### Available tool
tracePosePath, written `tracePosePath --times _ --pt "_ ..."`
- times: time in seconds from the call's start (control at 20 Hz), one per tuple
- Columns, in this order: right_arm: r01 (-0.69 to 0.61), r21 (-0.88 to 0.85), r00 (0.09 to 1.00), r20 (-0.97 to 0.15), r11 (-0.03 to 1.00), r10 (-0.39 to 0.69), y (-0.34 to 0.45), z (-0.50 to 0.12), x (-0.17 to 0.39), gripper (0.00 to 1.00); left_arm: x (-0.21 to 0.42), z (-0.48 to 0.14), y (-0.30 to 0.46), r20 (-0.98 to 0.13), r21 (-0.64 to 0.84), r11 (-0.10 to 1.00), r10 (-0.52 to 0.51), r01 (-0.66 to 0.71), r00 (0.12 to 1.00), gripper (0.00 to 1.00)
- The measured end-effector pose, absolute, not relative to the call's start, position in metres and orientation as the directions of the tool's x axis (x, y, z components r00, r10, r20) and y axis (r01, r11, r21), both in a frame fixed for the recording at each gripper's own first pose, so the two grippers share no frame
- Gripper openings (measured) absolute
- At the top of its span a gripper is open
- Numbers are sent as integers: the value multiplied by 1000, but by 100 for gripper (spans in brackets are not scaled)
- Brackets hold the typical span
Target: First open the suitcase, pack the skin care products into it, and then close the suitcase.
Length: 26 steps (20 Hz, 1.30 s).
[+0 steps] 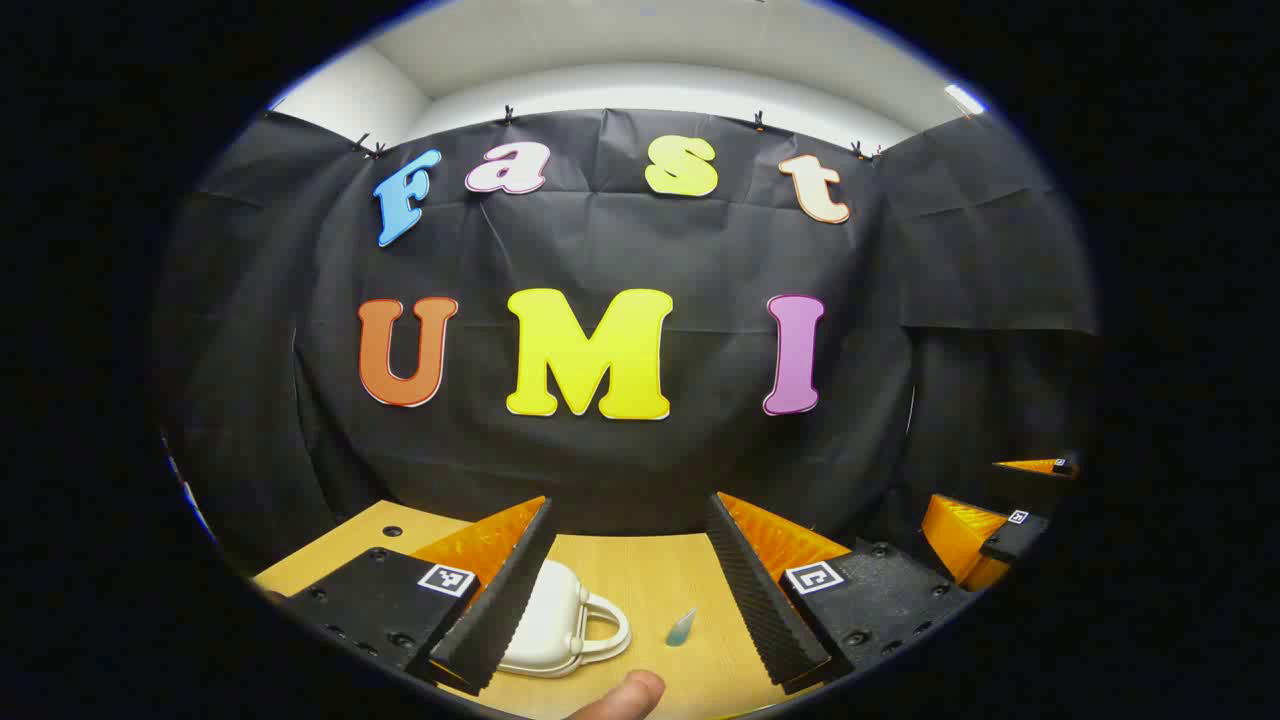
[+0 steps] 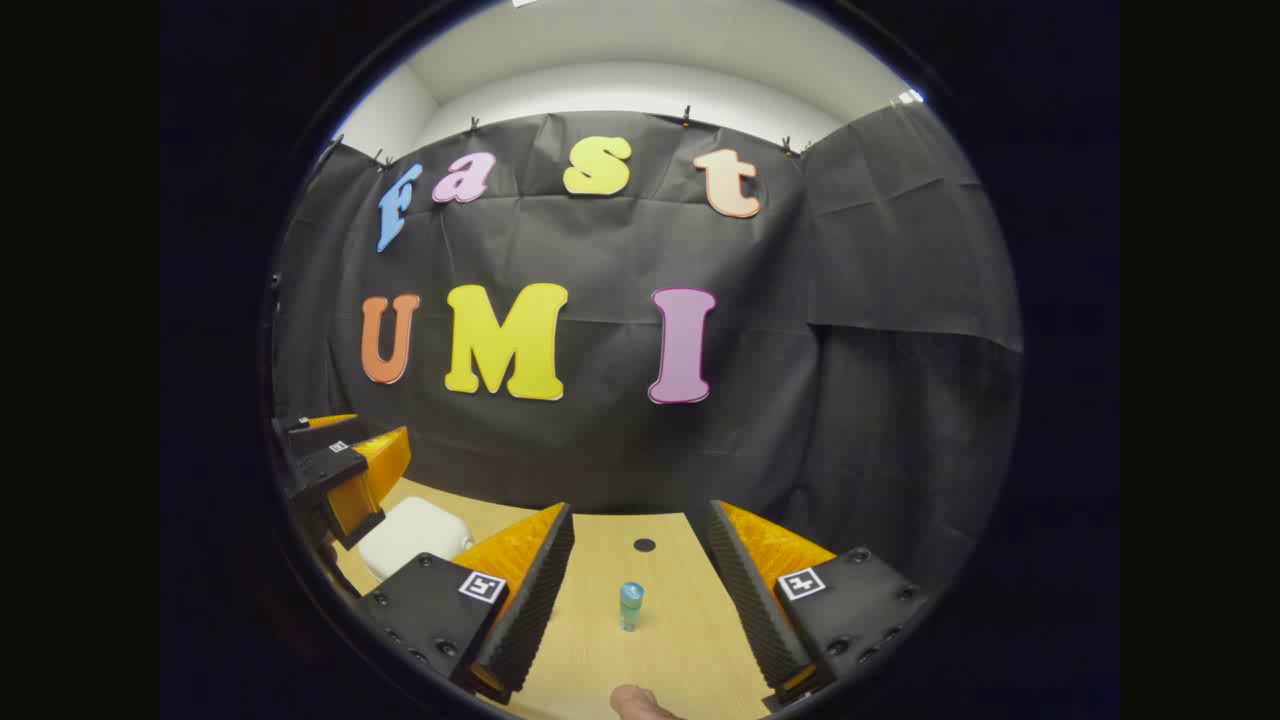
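In the left gripper view, the left gripper (image 1: 630, 590) is held above the wooden table (image 1: 640, 570) with its jaws spread wide and nothing between them. Its left finger (image 1: 500, 610) covers part of a small white suitcase (image 1: 560, 625), which lies closed on the table at about 7 o'clock in the view, its handle (image 1: 610, 625) turned toward the gap between the fingers. Just beside the handle, toward 5 o'clock from it, stands a small bluish skin care bottle (image 1: 681, 628), apart from the case. A fingertip (image 1: 625, 695) shows at 6 o'clock on the lower edge. At 4 o'clock near the rim the right gripper (image 1: 1010, 510) comes into sight, well apart from the bottle. In the right gripper view, the right gripper (image 2: 640, 590) also hangs over the table (image 2: 690, 640) with jaws wide apart and empty. The bottle (image 2: 631, 605) stands upright on the table in line with the gap, touching neither finger. A dark round hole (image 2: 645, 545) in the tabletop lies beyond it at 12 o'clock. The suitcase (image 2: 412, 535) sits at 9 o'clock, partly behind the left gripper (image 2: 335, 460) near the rim. Another fingertip (image 2: 640, 702) shows at 6 o'clock.
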State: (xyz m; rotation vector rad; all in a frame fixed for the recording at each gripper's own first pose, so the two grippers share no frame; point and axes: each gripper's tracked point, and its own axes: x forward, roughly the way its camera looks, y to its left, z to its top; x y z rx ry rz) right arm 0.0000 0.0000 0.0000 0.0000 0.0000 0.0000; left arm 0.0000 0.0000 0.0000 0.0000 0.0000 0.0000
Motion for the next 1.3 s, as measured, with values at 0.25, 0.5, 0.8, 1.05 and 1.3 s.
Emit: tracePosePath --times 0.25,0.5,0.8,1.05,1.3 --pt "-11 -1 1000 -26 1000 11 -4 -8 10 80 4 -5 -4 -13 -9 1000 6 -6 1000 97" --pt "-36 -3 999 -29 999 35 7 -10 22 80 14 -13 7 -28 -3 999 33 -33 999 96" --pt "-59 -11 997 -40 998 59 29 -13 32 80 20 -21 27 -49 1 999 54 -54 997 96" --pt "-70 -23 997 -38 997 69 43 -13 35 80 22 -24 38 -58 -3 998 59 -60 997 96" --pt "-78 -44 997 -33 996 76 51 -12 31 80 21 -27 37 -64 -3 999 49 -49 997 96"
